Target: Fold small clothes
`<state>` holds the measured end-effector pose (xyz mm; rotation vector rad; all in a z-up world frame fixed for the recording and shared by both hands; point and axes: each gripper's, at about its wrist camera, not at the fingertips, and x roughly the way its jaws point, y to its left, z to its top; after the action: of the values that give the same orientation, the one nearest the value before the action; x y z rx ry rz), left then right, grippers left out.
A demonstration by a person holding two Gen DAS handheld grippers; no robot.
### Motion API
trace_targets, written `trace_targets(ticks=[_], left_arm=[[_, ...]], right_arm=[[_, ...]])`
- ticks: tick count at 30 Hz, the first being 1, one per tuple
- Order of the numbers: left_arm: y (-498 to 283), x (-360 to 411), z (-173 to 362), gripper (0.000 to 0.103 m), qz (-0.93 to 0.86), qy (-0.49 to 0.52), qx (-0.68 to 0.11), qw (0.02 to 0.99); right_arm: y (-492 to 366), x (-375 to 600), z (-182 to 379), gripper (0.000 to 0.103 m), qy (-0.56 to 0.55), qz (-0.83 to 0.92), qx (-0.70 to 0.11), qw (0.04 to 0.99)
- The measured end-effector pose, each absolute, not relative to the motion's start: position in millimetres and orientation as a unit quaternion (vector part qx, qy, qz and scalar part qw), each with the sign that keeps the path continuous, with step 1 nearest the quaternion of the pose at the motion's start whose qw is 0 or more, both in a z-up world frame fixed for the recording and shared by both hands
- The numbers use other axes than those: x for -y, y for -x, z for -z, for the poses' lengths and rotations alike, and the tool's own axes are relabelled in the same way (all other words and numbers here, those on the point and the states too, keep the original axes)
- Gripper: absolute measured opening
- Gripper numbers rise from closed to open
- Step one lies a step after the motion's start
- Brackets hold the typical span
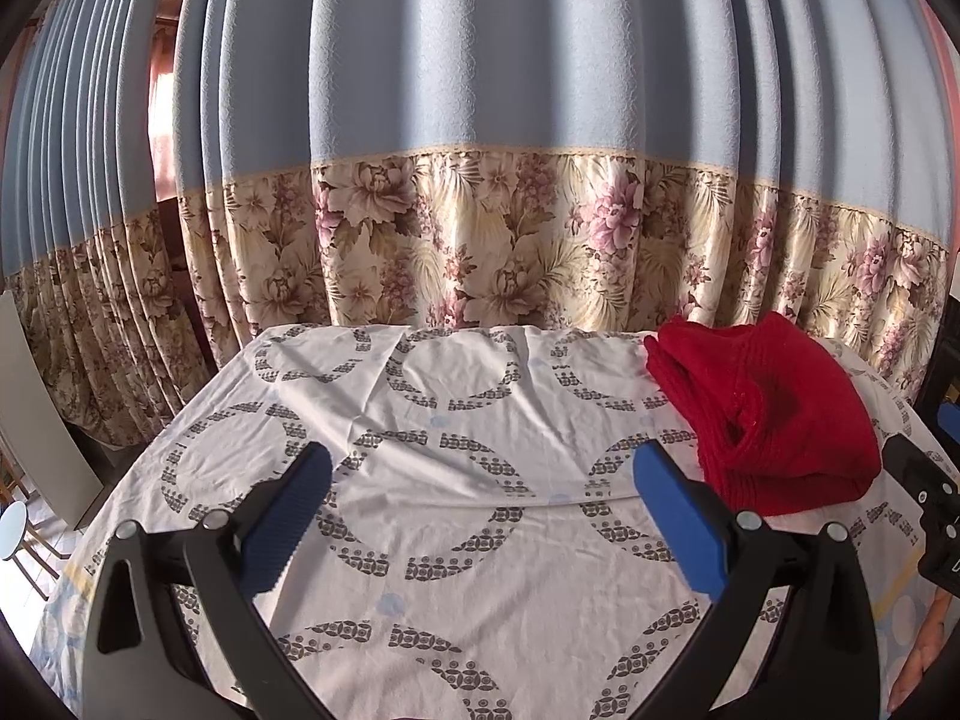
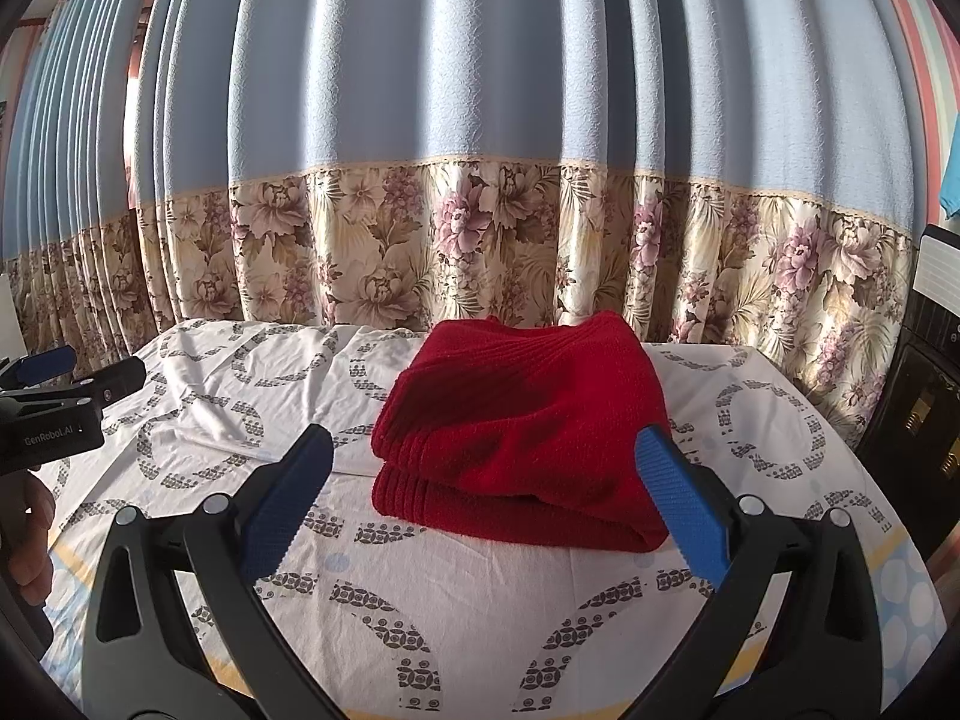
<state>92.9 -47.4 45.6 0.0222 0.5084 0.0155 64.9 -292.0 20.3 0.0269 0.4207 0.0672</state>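
Observation:
A red knitted garment (image 2: 522, 420) lies folded into a thick bundle on the white patterned sheet (image 2: 480, 600). In the right wrist view it sits straight ahead, just beyond my right gripper (image 2: 483, 450), which is open, its blue pads wide apart and holding nothing. In the left wrist view the same garment (image 1: 768, 408) lies to the right of my left gripper (image 1: 480, 468). That gripper is open too, over bare sheet (image 1: 450, 408). The left gripper also shows at the left edge of the right wrist view.
A blue curtain with a floral hem (image 2: 480, 240) hangs right behind the table's far edge. A dark cabinet (image 2: 924, 408) stands to the right. A stool (image 1: 15, 525) and a white board (image 1: 36, 420) stand on the floor to the left. A hand (image 2: 27, 534) holds the left gripper.

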Motion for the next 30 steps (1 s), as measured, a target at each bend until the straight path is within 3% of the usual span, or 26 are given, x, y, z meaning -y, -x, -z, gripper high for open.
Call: trace_targets(ticks=[30], left_arm=[[-88.2,50.7,-49.0,0.101,-0.004,-0.022,-0.240,0.970]], right_arm=[[-64.9,291.6,-19.8,0.100,-0.013,-0.034,-0.209,0.977]])
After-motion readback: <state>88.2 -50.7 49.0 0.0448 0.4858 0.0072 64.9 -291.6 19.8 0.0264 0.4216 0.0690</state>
